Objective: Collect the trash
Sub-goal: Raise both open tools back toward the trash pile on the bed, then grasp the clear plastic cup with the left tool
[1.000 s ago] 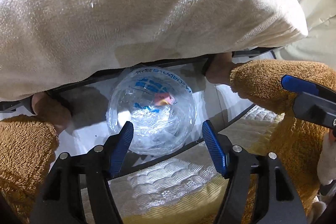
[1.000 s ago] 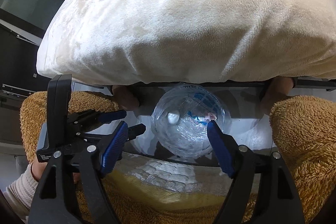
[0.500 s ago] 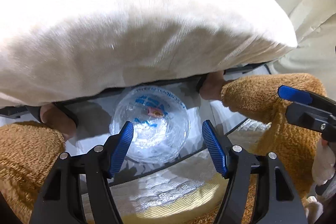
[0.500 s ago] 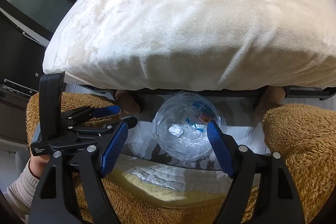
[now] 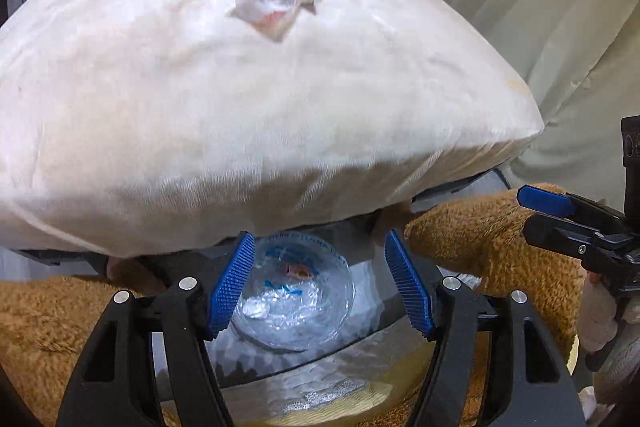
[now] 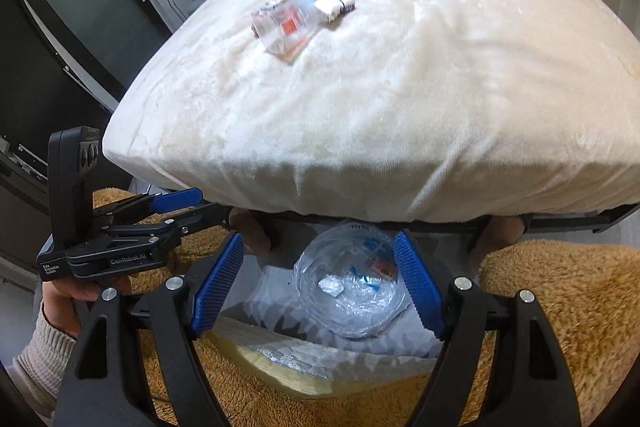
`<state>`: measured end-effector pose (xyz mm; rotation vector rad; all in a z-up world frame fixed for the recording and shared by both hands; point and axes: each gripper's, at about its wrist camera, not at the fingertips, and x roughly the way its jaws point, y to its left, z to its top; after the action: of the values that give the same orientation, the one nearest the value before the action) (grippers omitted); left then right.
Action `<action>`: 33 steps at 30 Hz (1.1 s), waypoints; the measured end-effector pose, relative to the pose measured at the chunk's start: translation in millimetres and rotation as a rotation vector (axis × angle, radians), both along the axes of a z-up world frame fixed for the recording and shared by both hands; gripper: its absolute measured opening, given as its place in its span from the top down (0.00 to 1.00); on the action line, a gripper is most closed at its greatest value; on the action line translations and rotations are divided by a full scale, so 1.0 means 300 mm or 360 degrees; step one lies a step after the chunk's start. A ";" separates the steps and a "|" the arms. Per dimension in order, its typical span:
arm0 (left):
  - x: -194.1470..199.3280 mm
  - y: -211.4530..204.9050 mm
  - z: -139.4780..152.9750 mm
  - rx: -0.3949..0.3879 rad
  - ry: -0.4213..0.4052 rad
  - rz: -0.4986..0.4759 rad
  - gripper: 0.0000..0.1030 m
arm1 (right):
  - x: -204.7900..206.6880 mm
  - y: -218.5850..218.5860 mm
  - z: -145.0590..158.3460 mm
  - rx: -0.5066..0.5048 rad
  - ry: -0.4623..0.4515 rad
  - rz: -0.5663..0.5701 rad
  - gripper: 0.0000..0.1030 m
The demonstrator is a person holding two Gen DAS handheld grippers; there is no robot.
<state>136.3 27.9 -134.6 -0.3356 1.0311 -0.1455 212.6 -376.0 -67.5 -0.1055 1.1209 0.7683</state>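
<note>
i judge i'm between pickups: left hand-held gripper (image 5: 320,283) and right hand-held gripper (image 6: 320,283) both gape, holding nothing, over the clear trash bag (image 6: 348,291) on the floor; next, reach for the wrappers (image 6: 296,15) on the bed (image 6: 400,107)

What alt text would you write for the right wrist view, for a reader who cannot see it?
A small pile of crumpled wrappers and clear plastic trash lies on a cream plush bed cover. Below the bed edge, the open right gripper with blue ribbed pads frames a clear plastic-lined bin on the floor; the left gripper is beside it.
</note>
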 end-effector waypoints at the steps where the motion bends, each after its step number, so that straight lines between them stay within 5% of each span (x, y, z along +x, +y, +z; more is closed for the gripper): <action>1: 0.010 0.004 0.015 0.0013 -0.0018 -0.0001 0.35 | 0.010 0.002 0.015 0.0009 -0.0020 0.0001 0.25; 11: 0.191 0.079 0.136 0.0057 -0.0142 0.0030 0.35 | 0.158 0.050 0.081 0.0057 -0.0101 -0.0016 0.25; 13: 0.236 0.091 0.151 0.0086 -0.0166 0.0032 0.23 | 0.193 0.056 0.095 0.0069 -0.0119 -0.0024 0.25; 15: 0.279 0.102 0.164 0.0117 -0.0195 0.0028 0.22 | 0.229 0.063 0.104 0.0083 -0.0125 -0.0032 0.25; 33: 0.617 0.176 0.131 0.0207 -0.0209 0.0007 0.18 | 0.473 0.130 0.108 0.0143 -0.0138 -0.0075 0.16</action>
<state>321.3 80.8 -95.4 -0.2076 0.9049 -0.0948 354.5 -337.0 -35.2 -0.0366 1.0017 0.7641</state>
